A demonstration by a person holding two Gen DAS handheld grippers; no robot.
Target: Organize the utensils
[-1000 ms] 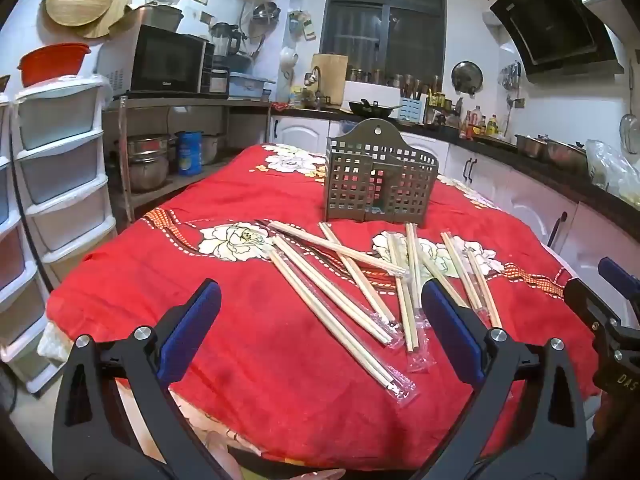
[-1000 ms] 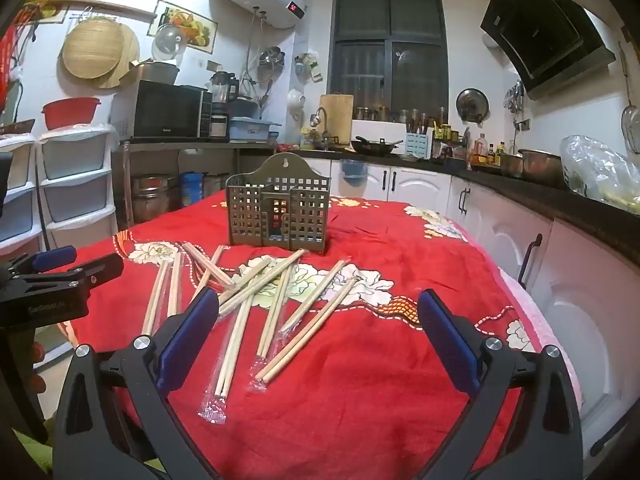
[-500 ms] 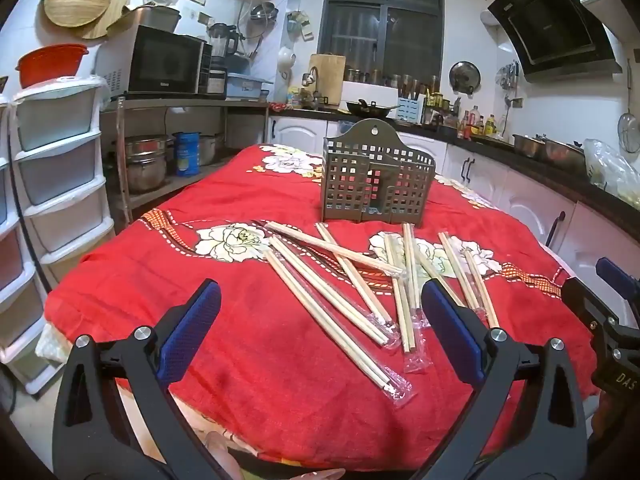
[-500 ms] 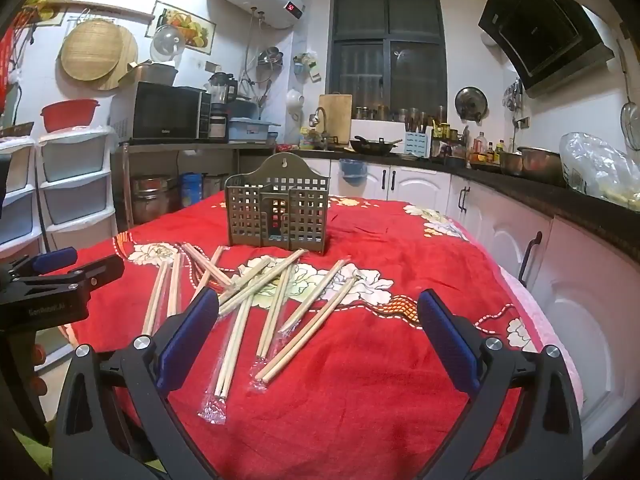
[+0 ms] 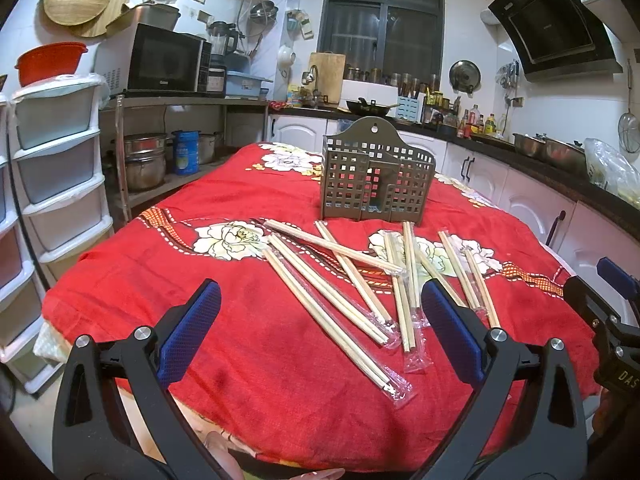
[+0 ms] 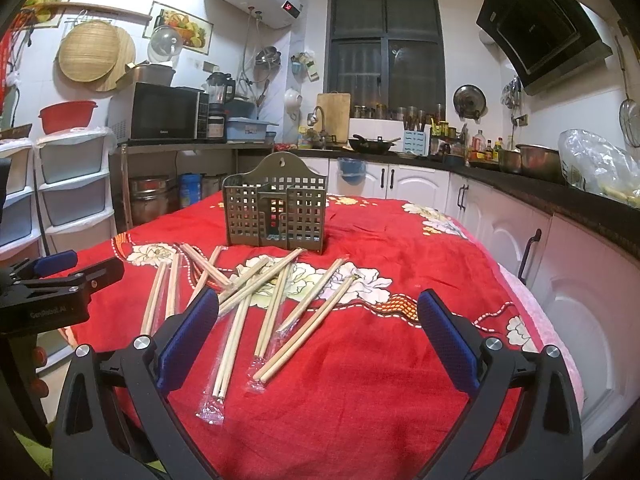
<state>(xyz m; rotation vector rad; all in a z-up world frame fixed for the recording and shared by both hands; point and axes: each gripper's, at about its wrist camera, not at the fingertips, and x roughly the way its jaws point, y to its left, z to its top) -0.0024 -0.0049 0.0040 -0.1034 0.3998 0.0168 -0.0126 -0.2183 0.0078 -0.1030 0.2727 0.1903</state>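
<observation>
Several pairs of wooden chopsticks in clear sleeves [image 5: 360, 280] [image 6: 256, 304] lie scattered across the middle of a table under a red flowered cloth [image 5: 152, 272] [image 6: 400, 360]. Behind them stands an olive-grey lattice utensil holder [image 5: 376, 184] [image 6: 276, 212], upright and empty as far as I can see. My left gripper [image 5: 320, 320] hovers open above the table's near edge, nothing between its blue pads. My right gripper [image 6: 318, 328] is open too, short of the chopsticks; it also shows at the right edge of the left wrist view [image 5: 608, 312].
White plastic drawers [image 5: 52, 184] with a red bowl on top stand left of the table. A shelf with a microwave [image 5: 160, 60] and pots is behind. A dark counter with white cabinets [image 6: 540, 240] runs along the right side. The left gripper's frame [image 6: 52, 288] shows at the left.
Both grippers stay open and nearly still. The left wrist view has crept slightly forward and left; nothing on the table has moved.
</observation>
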